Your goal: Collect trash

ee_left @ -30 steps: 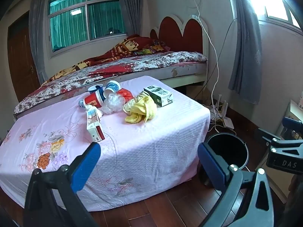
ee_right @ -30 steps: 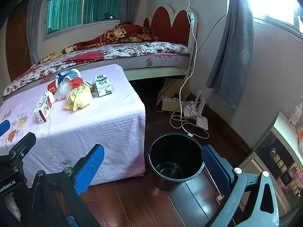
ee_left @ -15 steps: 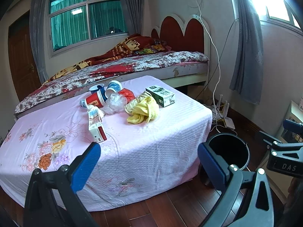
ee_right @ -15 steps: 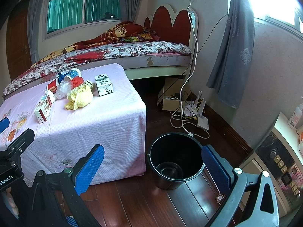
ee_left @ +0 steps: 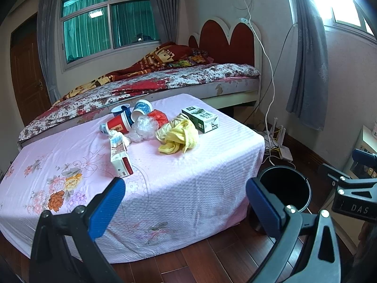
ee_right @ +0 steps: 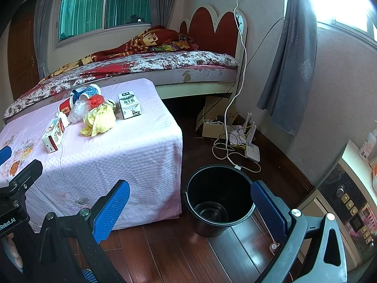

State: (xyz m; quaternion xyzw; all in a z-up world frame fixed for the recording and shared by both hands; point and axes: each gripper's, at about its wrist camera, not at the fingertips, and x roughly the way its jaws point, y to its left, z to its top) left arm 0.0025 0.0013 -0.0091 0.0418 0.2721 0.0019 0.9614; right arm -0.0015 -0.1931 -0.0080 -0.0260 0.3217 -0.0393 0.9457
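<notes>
Trash light: milk carton stiff, grip its sides; yellow cloth soft. My left gripper, right gripper spread wide, empty.

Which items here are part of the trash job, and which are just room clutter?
Job: red carton, green milk carton, yellow crumpled wrapper, clear plastic wad, red paper cup, blue-print cups, black bucket.

Lying about: router, white cable, cardboard box, bed.

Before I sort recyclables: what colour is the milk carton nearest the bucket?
The milk carton is white and green with black print, clearest in the right wrist view.
</notes>
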